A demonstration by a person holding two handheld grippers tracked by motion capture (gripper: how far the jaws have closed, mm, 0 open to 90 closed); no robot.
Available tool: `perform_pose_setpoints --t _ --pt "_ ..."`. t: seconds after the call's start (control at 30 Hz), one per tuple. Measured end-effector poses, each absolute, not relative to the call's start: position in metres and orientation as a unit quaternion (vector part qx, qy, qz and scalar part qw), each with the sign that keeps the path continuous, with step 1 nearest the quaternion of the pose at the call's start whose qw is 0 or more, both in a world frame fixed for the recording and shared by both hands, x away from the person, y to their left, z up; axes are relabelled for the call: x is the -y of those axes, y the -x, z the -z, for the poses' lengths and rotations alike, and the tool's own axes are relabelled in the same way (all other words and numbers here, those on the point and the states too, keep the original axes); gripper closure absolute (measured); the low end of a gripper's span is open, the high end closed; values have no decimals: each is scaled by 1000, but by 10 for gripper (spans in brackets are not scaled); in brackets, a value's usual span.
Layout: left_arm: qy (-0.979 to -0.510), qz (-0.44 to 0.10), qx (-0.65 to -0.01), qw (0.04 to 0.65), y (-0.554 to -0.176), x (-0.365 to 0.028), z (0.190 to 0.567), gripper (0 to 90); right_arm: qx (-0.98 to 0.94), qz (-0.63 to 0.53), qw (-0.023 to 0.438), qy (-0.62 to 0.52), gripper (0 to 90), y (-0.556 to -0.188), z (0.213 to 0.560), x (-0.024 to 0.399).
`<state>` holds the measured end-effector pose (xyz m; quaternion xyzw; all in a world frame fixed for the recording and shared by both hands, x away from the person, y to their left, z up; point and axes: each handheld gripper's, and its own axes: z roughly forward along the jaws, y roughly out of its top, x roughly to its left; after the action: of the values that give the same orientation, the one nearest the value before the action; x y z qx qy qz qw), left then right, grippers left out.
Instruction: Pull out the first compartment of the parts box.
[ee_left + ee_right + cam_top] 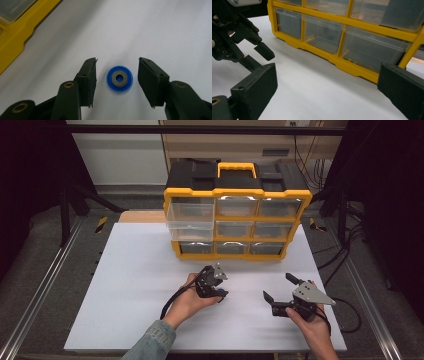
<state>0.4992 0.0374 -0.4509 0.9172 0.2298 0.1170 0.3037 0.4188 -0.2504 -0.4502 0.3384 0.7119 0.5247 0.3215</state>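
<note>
- Blue ring [119, 78] lies flat on the white tabletop [150, 30], between the left gripper [117, 80] fingers; pads stand clear of it.
- Right gripper [280, 292] fingers are spread wide, holding nothing, near the yellow drawer cabinet [235, 217].

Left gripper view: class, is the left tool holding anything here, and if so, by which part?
Nothing is held yet. The blue disc lies flat on the white table between the left tool's jaws, with a gap on each side.
</note>
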Motion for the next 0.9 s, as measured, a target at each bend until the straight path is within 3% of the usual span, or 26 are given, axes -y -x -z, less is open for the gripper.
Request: perform_pose_setpoints --t 0.9 --pt "-919 -102 -249 286 -503 -34 461 531 -714 -522 321 -339 35 -419 451 250"
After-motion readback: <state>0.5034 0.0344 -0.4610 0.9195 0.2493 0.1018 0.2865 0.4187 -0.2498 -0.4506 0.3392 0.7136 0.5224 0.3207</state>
